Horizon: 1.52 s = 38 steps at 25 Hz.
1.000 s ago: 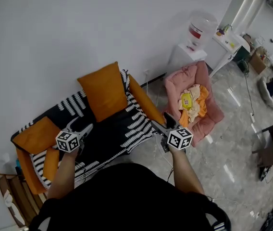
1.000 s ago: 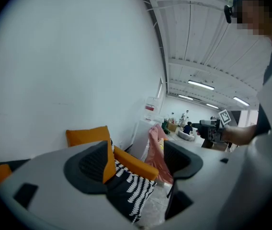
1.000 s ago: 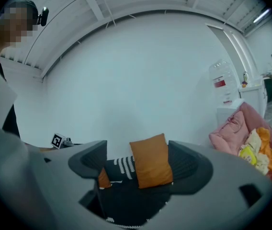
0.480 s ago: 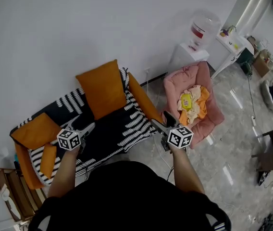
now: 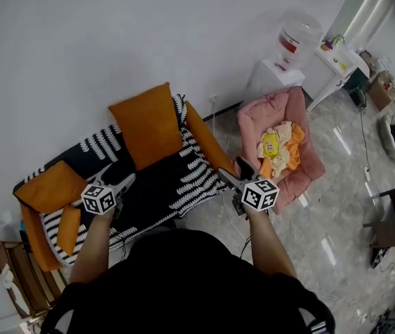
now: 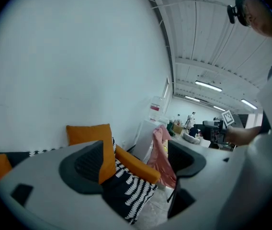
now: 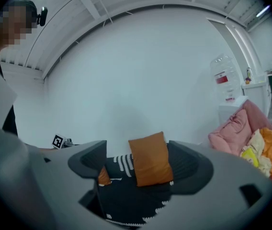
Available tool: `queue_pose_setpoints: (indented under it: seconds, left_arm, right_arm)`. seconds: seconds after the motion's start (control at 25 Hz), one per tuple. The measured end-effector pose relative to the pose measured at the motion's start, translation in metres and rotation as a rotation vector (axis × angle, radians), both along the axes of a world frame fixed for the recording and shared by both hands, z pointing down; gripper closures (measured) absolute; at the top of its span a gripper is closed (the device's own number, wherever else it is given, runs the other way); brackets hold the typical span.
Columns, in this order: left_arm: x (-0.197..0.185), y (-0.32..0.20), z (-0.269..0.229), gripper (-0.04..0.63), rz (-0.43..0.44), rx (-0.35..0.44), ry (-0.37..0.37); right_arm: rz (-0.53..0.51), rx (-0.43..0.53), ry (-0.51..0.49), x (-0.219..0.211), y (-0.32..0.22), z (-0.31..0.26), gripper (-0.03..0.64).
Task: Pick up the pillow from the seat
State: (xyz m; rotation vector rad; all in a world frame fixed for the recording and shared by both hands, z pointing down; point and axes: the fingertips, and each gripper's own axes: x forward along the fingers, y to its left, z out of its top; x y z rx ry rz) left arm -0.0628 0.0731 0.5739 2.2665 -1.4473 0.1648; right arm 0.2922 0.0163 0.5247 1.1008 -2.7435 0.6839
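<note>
Left gripper (image 5: 119,181) hovers over the black-and-white patterned sofa seat (image 5: 163,190), jaws wide and just been opening, nothing between the pads. Small orange cushion (image 5: 50,186) lies at the sofa's left end. Square orange fabric pillow (image 5: 149,125) stands upright at the back of the seat against the white wall (image 5: 79,47), apart from both grippers. Right gripper (image 5: 236,174) sits near the front end of the sofa's right orange arm (image 5: 208,145), jaws wide, empty. Pink plush chair (image 5: 250,127) holding heaped cloths stands further right.
</note>
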Motion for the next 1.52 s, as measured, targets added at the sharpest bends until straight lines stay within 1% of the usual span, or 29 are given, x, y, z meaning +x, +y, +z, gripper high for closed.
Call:
queue_pose_setpoints:
  seconds: [0.2, 0.32, 0.6, 0.88, 1.52]
  left_arm:
    - [-0.003, -0.017, 0.007, 0.181, -0.009, -0.007, 0.008]
    - [-0.007, -0.027, 0.012, 0.181, -0.015, -0.022, 0.025]
    - [-0.027, -0.051, 0.026, 0.181, -0.026, -0.052, 0.032]
    - [-0.052, -0.085, 0.037, 0.180, -0.029, -0.079, 0.039]
    - [-0.107, -0.163, 0.059, 0.181, 0.007, -0.123, 0.061]
  right_arm:
    - [-0.009, -0.011, 0.011, -0.004, -0.013, 0.003, 0.219]
    - [-0.013, -0.021, 0.020, -0.008, -0.023, 0.007, 0.219]
    - [-0.018, -0.043, 0.028, -0.025, -0.053, 0.016, 0.219]
    - [-0.032, -0.071, 0.041, -0.053, -0.086, 0.027, 0.218]
    - [-0.039, -0.107, 0.052, -0.129, -0.157, 0.037, 0.218]
